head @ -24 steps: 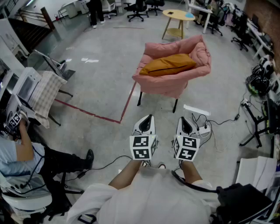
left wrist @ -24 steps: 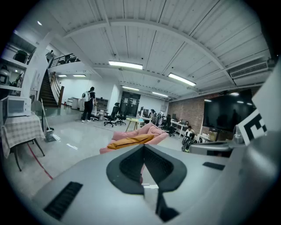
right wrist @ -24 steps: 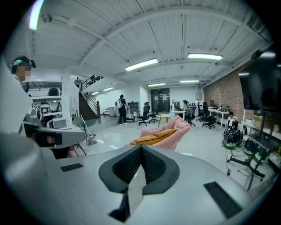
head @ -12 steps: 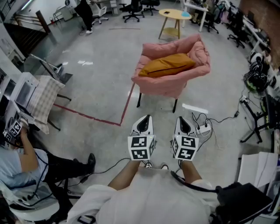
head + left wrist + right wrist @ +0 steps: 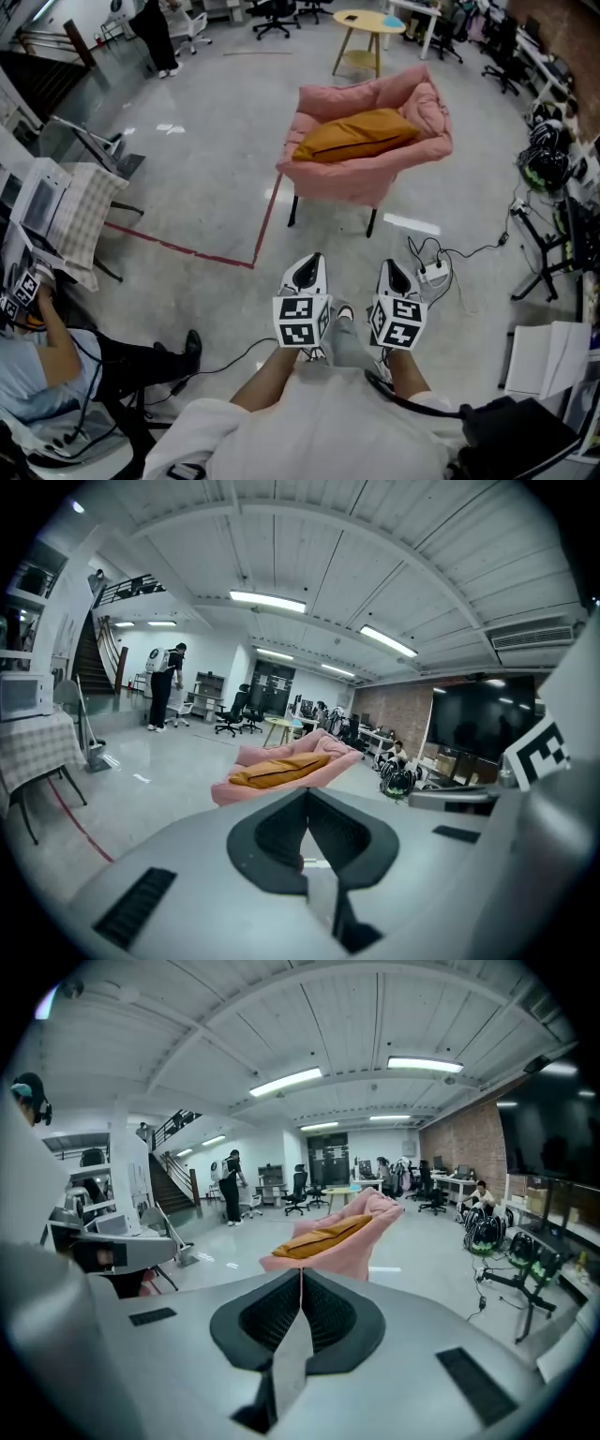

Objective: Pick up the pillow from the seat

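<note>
My left claw (image 5: 315, 260) and right claw (image 5: 388, 265) are both shut tight, with nothing in them. The long orange pillow (image 5: 356, 136) lies on the soft pink chair (image 5: 352, 185), well ahead of both.

No text, brand, number or sign can be read in any of your views.

Nearest thing: black-and-white square code patterns, blocks only, no letters or digits.
- On the left marker cube (image 5: 302, 321), riding your left gripper (image 5: 313, 261).
- On the right marker cube (image 5: 397, 322), riding your right gripper (image 5: 390, 267). A cropped piece of this pattern also sits at the right edge of your left gripper view.
- On a small marker square (image 5: 21, 287) at the floor's left edge, by the seated person, too small to make out.
</note>
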Motion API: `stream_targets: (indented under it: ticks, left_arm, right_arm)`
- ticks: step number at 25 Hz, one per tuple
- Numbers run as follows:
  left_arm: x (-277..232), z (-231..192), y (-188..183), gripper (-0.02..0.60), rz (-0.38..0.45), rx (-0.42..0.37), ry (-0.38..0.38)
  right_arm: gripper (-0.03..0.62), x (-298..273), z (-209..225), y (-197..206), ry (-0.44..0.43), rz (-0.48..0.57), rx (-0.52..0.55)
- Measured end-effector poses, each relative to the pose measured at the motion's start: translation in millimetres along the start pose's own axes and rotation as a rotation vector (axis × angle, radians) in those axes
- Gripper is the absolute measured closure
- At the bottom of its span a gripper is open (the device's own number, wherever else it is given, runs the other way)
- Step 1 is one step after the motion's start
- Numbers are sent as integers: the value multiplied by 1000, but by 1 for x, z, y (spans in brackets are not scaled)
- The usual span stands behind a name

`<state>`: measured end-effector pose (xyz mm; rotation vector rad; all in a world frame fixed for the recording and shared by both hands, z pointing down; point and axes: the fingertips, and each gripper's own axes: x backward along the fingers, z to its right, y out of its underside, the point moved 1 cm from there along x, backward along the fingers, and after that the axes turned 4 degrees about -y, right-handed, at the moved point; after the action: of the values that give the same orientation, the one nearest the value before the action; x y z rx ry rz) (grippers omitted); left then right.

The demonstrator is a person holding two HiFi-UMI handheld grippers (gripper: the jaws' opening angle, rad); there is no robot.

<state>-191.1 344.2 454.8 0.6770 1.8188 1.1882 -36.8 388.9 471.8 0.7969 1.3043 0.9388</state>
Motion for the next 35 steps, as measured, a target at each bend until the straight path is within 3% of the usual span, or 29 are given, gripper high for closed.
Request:
stream_targets:
  ticks: [18,35]
  left_arm:
    - [-118,-31,-41,574,-28,17,-75]
    - [-246,-16,-83,574,-83,30,-96]
  right_arm:
    - [563,-126,43,-55,-63,-35,2]
    - [563,-225,136,-111,-80,-48,-46]
